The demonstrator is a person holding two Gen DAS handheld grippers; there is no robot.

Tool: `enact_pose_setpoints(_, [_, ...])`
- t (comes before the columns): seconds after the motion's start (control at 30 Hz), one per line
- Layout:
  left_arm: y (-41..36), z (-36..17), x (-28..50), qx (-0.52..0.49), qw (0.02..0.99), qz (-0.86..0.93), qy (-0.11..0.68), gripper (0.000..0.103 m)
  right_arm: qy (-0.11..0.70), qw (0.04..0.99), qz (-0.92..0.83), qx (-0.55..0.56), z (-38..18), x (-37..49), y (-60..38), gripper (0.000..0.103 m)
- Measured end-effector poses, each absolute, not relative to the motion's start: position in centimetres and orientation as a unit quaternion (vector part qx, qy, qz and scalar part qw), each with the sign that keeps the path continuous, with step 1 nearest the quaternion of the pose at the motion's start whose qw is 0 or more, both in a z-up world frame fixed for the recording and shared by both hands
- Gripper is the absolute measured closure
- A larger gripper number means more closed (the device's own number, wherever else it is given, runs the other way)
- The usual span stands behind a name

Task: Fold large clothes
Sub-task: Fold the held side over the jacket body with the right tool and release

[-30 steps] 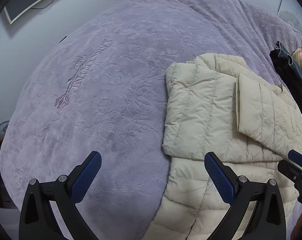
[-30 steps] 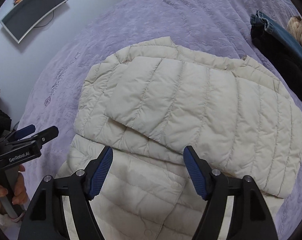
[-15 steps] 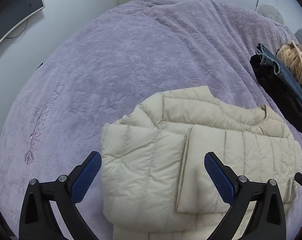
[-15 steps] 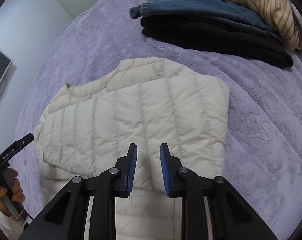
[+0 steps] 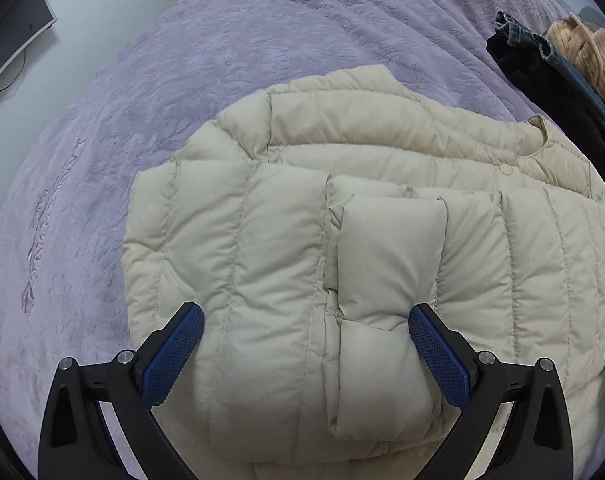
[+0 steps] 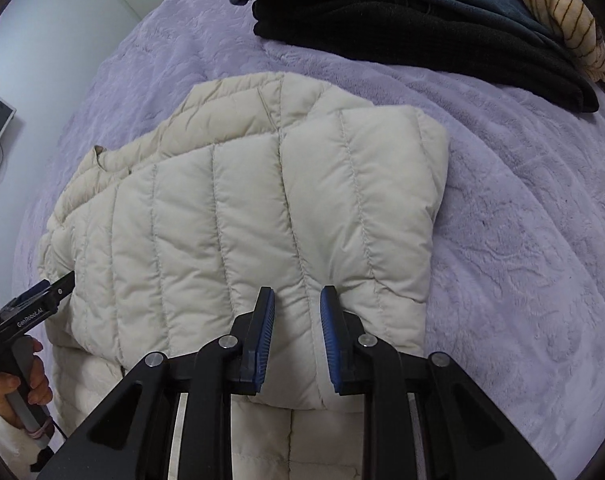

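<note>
A cream quilted puffer jacket [image 5: 262,240] lies partly folded on the purple bedspread [image 5: 182,80], with one sleeve [image 5: 386,260] laid across its front. My left gripper [image 5: 302,344] is open wide, low over the jacket, its blue pads on either side of the sleeve end. In the right wrist view the jacket [image 6: 262,208] fills the middle. My right gripper [image 6: 296,320] has its jaws drawn close, pinching a ridge of the jacket's folded layer near its right side. At that view's left edge, a hand [image 6: 26,380] holds the left gripper [image 6: 58,288].
A stack of folded clothes [image 6: 422,28], black, denim blue and striped tan, lies on the bed beyond the jacket; it shows as the stack [image 5: 554,80] at upper right too. A dark monitor [image 5: 14,36] hangs on the wall to the left.
Both grippers have come down closer over the jacket. The right jaws went from wide to nearly together. The left gripper shifted from the bare bedspread onto the jacket.
</note>
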State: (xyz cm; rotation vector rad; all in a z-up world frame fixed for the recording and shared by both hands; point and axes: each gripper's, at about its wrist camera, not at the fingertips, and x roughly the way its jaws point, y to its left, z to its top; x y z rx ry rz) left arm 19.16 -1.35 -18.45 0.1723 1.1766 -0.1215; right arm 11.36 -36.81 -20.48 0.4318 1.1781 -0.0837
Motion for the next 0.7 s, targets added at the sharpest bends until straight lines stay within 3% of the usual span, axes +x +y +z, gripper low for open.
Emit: enact_pose_setpoints(0.7, [-0.1,-18.1,19.0,0.055,0.825,-0.053,0.560,0.000,0.559,0.803,-0.043,0.201,-21.0,11.6,-37.1,0.077])
